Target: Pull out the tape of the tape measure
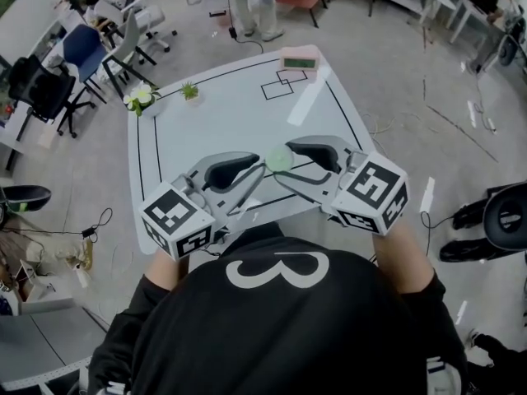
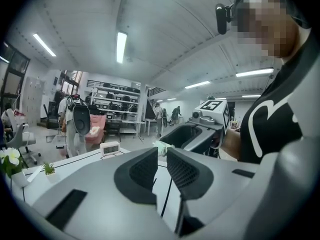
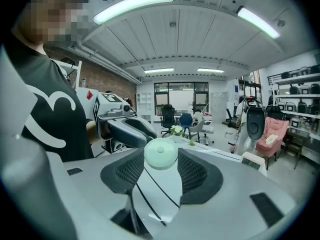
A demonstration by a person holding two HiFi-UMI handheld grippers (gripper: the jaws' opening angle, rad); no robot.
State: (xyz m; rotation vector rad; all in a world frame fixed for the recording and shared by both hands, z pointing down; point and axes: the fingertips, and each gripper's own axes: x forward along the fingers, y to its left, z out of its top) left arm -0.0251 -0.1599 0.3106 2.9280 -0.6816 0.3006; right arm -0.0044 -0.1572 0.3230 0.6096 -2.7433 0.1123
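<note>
A round pale green tape measure (image 1: 280, 159) (image 3: 160, 153) hangs above the white table (image 1: 247, 105), near its front edge. My right gripper (image 1: 286, 156) (image 3: 161, 156) is shut on its case, one pad on each side. My left gripper (image 1: 262, 171) (image 2: 162, 151) points at it from the left. Its jaws stand at a narrow gap, and their tips pinch a pale bit at the edge of the tape measure (image 2: 163, 147). No drawn-out tape shows. In the right gripper view the left gripper (image 3: 127, 129) sits just behind the case.
A small digital clock (image 1: 300, 58) (image 2: 110, 147) stands at the table's far edge. White flowers (image 1: 140, 97) and a small green plant (image 1: 190, 91) are at the far left corner. Office chairs (image 1: 78, 56) and a standing person (image 1: 251, 6) are beyond the table.
</note>
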